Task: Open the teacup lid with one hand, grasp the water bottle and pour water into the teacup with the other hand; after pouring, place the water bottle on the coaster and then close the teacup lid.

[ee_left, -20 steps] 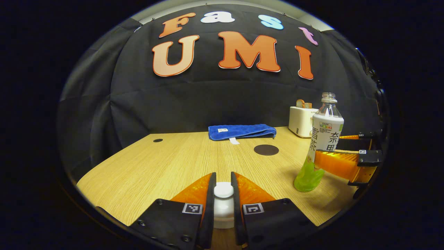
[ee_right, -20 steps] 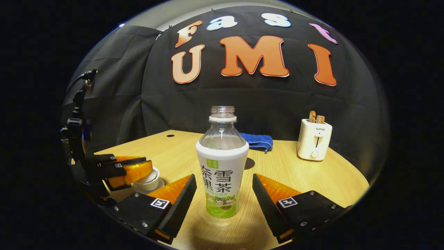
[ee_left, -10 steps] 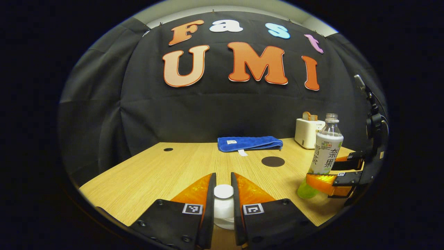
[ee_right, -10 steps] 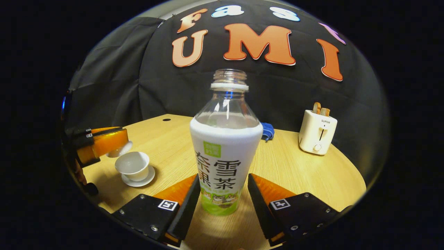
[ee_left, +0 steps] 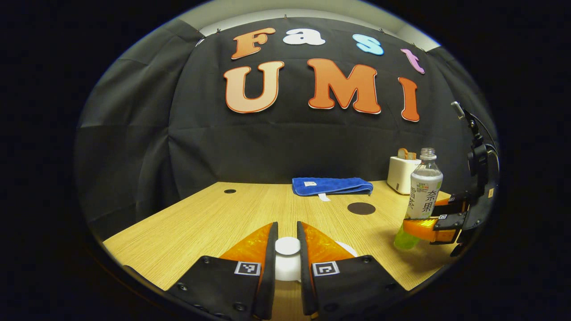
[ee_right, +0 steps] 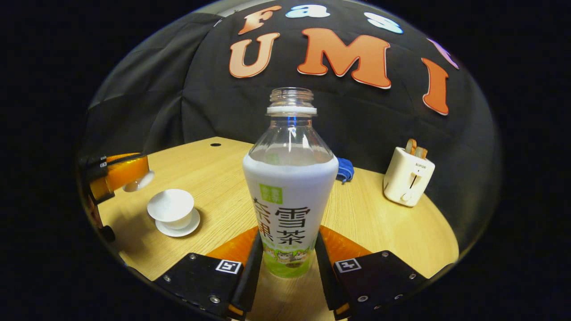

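The left hand-held gripper (ee_left: 287, 249), pinching the knob of the small white ceramic teacup lid (ee_left: 287, 261), has carried it up and away from the white ceramic teacup (ee_right: 171, 209), which now stands open on its white saucer (ee_right: 178, 227) on the light wooden counter (ee_right: 379, 223). Over the same second the right hand-held gripper (ee_right: 287, 261) has closed from spread to clamped on the green base of the uncapped clear plastic water bottle with a white-and-green label (ee_right: 290, 196), just right of the teacup. Judging by this, the opening step is done and pouring comes next.

The right gripper view shows the open teacup with the lid held above and to its left. The left gripper view shows the round dark coaster (ee_left: 361, 208) beyond the teacup, near the folded blue towel (ee_left: 332, 185), with the white toaster (ee_left: 401, 174) further right.
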`<state>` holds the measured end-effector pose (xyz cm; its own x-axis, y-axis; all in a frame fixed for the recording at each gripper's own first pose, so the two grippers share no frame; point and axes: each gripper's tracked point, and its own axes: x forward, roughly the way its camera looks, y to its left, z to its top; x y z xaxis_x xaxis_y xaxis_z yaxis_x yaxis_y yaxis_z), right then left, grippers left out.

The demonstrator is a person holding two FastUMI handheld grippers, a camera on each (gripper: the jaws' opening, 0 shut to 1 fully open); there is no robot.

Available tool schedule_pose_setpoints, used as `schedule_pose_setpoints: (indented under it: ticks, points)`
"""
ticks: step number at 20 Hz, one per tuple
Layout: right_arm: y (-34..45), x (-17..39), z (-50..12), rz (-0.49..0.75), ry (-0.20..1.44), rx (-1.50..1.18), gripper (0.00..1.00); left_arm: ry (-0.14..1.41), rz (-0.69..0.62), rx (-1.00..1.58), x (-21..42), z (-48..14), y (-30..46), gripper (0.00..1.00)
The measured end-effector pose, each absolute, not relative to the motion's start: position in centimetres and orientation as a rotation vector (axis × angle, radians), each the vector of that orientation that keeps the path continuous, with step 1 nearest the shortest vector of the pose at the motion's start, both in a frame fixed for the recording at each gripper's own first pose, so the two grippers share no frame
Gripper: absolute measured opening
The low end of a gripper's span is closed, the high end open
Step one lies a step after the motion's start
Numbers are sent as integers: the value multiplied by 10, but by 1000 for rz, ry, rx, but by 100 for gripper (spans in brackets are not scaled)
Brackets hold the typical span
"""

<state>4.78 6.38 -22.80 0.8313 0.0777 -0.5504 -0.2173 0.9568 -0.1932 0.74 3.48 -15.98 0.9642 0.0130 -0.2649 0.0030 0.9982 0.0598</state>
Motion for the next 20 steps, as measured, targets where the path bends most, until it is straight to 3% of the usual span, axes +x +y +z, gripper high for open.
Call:
schedule_pose_setpoints:
  ticks: [1,20]
  points:
    - [62,50,-225,153,562,-307,61,267,12,58,6,-158,39,28]
    - [97,64,-201,257,446,-1117,61,256,66,53,-19,-148,96,28]
